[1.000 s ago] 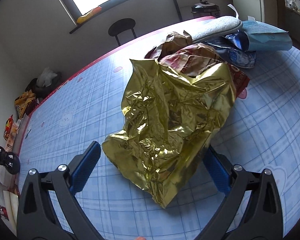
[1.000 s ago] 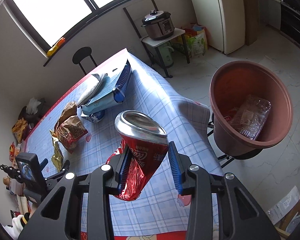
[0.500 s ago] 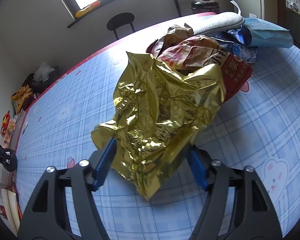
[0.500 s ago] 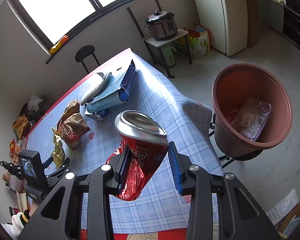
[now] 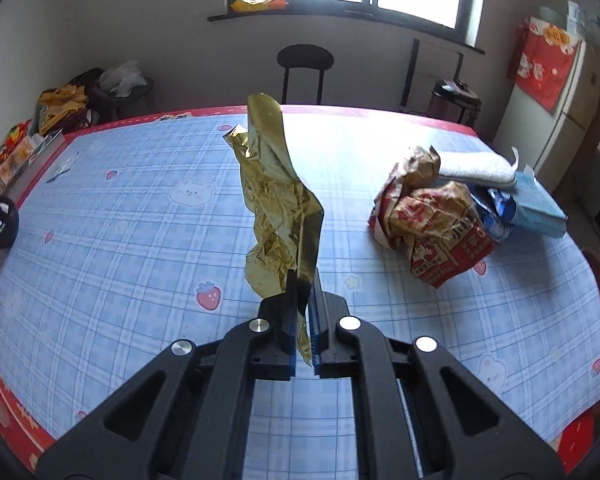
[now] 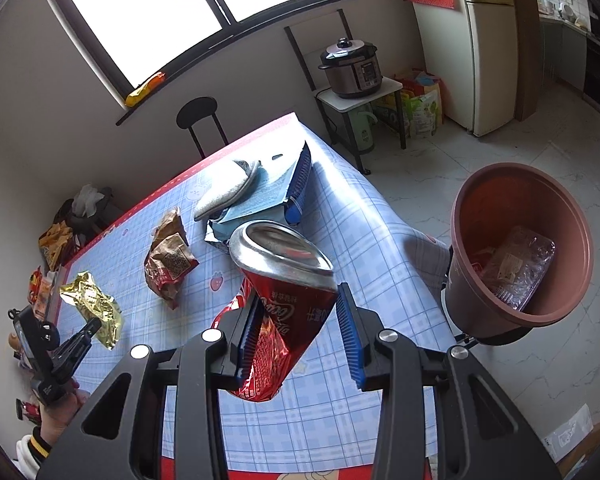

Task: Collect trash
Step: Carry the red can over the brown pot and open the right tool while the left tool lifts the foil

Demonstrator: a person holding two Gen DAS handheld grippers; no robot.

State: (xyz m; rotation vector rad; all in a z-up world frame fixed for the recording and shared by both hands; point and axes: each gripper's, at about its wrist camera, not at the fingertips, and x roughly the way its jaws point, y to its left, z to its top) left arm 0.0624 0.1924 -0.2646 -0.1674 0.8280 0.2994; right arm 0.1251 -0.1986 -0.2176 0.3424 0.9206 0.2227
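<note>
My left gripper (image 5: 301, 280) is shut on a crumpled gold foil wrapper (image 5: 278, 208), which stands up from the jaws above the blue checked tablecloth (image 5: 120, 240). The right wrist view shows the same gold foil wrapper (image 6: 94, 308) pinched in the left gripper (image 6: 94, 326), held by a hand (image 6: 60, 406). My right gripper (image 6: 296, 308) is shut on a crushed red soda can (image 6: 284, 292), silver end up. A brown-red snack bag (image 5: 428, 224) lies on the table to the right. A brown bin (image 6: 524, 248) stands on the floor beside the table.
A grey cloth (image 5: 476, 168), a blue packet (image 5: 540, 208) and a blue-white wrapper (image 5: 496, 220) are piled at the table's far right. A black chair (image 5: 305, 68) stands behind the table. The bin holds a clear plastic tray (image 6: 516, 264). A cooker (image 6: 354, 68) sits on a stand.
My left gripper closed on the gold wrapper, then lifted it off the table and rolled, so the wrapper now stands upright. The right gripper rose slightly with the can.
</note>
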